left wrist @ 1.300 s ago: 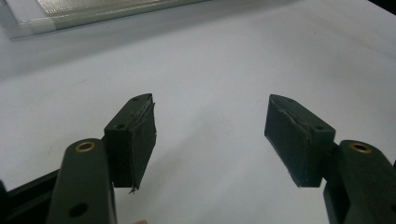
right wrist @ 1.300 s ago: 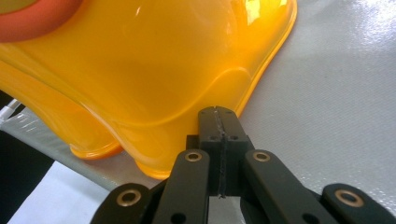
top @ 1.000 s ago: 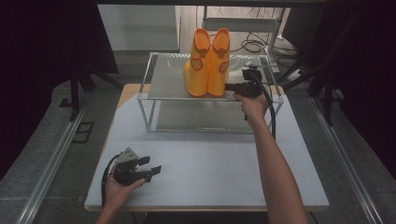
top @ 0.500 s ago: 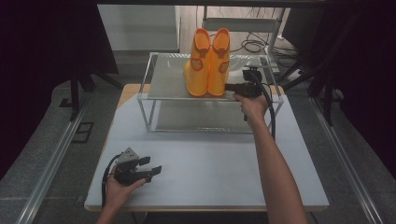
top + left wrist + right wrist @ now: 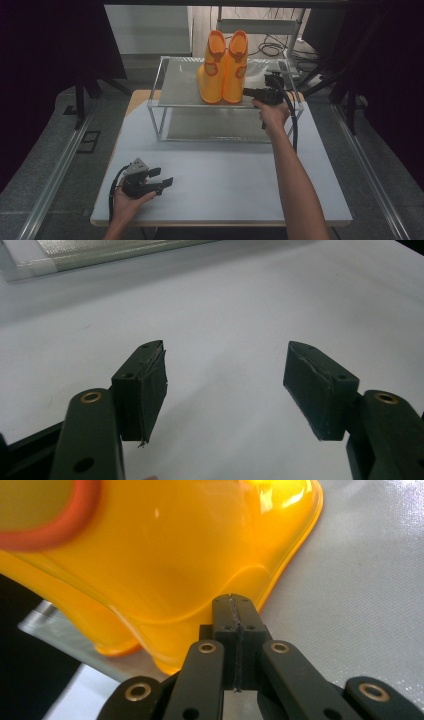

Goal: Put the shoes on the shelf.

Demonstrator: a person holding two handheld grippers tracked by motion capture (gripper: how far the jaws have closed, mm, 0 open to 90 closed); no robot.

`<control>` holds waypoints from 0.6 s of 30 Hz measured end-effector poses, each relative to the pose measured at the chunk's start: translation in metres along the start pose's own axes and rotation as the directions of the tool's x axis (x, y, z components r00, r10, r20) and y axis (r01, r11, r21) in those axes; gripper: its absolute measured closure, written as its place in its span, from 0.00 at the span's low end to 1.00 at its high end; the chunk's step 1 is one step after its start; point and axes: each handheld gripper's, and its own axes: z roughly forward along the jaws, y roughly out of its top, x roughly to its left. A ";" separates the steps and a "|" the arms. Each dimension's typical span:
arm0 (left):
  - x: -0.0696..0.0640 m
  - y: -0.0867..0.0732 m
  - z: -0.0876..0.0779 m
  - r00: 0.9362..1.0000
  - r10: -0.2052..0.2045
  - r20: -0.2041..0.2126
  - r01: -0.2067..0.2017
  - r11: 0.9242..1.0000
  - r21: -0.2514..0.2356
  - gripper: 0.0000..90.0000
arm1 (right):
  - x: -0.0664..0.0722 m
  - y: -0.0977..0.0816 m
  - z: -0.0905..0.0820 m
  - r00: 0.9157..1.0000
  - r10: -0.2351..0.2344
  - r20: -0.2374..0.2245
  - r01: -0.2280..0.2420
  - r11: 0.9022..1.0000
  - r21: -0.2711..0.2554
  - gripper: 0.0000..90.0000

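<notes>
Orange boots [image 5: 223, 67]: pair, upright, side by side on top shelf of metal rack [image 5: 170, 97] at far side of bench [image 5: 225, 180]. Right gripper [image 5: 248, 91] up at shelf level, fingers [image 5: 235, 611] closed tight, pads together, nothing between; tips just beside right boot's sole edge, contact can't tell. Left gripper [image 5: 162, 179] low near bench front-left corner, fingers [image 5: 145, 385] wide open, empty, bare white bench beneath.

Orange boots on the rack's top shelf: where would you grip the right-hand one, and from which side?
Grip the right-hand boot at its open shaft rim, one finger inside, coming from above. The shaft stands upright, and the other boot touches its left side, probably blocking a side pinch. The right gripper is shut at its base.
</notes>
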 end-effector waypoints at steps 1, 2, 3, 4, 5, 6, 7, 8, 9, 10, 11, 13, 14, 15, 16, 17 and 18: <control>0.000 0.000 0.000 1.000 0.001 0.001 -0.001 1.000 0.000 0.37 | 0.000 0.000 -0.002 1.000 0.000 -0.001 0.000 1.000 -0.008 1.00; 0.000 0.000 0.000 1.000 0.001 0.001 -0.001 1.000 0.000 0.37 | -0.001 -0.001 -0.005 1.000 0.007 -0.008 -0.007 1.000 -0.023 1.00; 0.000 0.000 0.000 1.000 0.000 0.002 0.000 1.000 0.000 0.37 | -0.002 -0.002 -0.007 1.000 0.013 -0.017 -0.013 0.999 -0.030 1.00; 0.000 0.000 0.000 1.000 0.000 0.002 0.000 1.000 0.000 0.37 | -0.003 -0.003 -0.010 0.999 0.022 -0.034 -0.024 0.999 -0.043 1.00; 0.000 0.000 0.000 1.000 0.002 0.001 -0.002 1.000 0.000 0.37 | -0.004 -0.004 -0.013 0.999 0.019 -0.037 -0.021 0.999 -0.049 1.00; -0.001 0.000 0.000 1.000 0.002 0.001 -0.002 1.000 0.000 0.37 | -0.005 -0.005 -0.015 0.999 0.020 -0.041 -0.022 0.998 -0.051 1.00; -0.001 0.000 0.000 1.000 0.002 0.002 -0.002 1.000 0.000 0.37 | -0.006 -0.006 -0.018 0.999 0.023 -0.050 -0.026 0.998 -0.060 1.00; -0.001 0.000 0.000 1.000 0.003 0.001 -0.003 1.000 0.001 0.37 | -0.007 -0.008 -0.020 0.998 0.022 -0.056 -0.026 0.997 -0.067 1.00; -0.001 0.000 0.000 1.000 0.002 0.001 -0.002 1.000 -0.001 0.37 | -0.008 -0.010 -0.023 0.998 0.021 -0.056 -0.025 0.997 -0.072 1.00; -0.001 0.000 0.000 1.000 0.002 0.001 -0.002 1.000 -0.001 0.37 | -0.010 -0.012 -0.028 0.998 0.021 -0.062 -0.026 0.996 -0.080 1.00; -0.002 0.000 0.000 1.000 0.002 0.001 -0.002 1.000 0.000 0.37 | -0.011 -0.014 -0.031 0.997 0.027 -0.069 -0.033 0.996 -0.088 1.00; -0.002 0.000 0.000 1.000 0.004 0.001 -0.004 1.000 0.000 0.37 | -0.013 -0.018 -0.038 0.997 0.022 -0.079 -0.030 0.995 -0.099 1.00; -0.002 0.000 0.000 1.000 0.003 0.001 -0.003 1.000 -0.001 0.37 | -0.014 -0.020 -0.042 0.996 0.020 -0.082 -0.029 0.994 -0.103 1.00; -0.002 0.000 -0.001 1.000 0.002 0.000 -0.002 1.000 -0.001 0.37 | -0.014 -0.023 -0.046 0.996 0.020 -0.086 -0.030 0.994 -0.109 1.00; -0.002 0.000 -0.001 1.000 0.003 -0.002 -0.003 1.000 -0.002 0.37 | -0.015 -0.025 -0.051 0.995 0.019 -0.093 -0.030 0.993 -0.113 1.00; -0.002 0.000 -0.001 1.000 0.002 -0.003 -0.002 1.000 -0.003 0.37 | -0.015 -0.027 -0.054 0.995 0.016 -0.096 -0.027 0.993 -0.116 1.00; -0.002 0.001 -0.001 1.000 0.003 -0.003 -0.003 1.000 -0.003 0.37 | -0.016 -0.030 -0.060 0.995 0.010 -0.099 -0.022 0.992 -0.121 1.00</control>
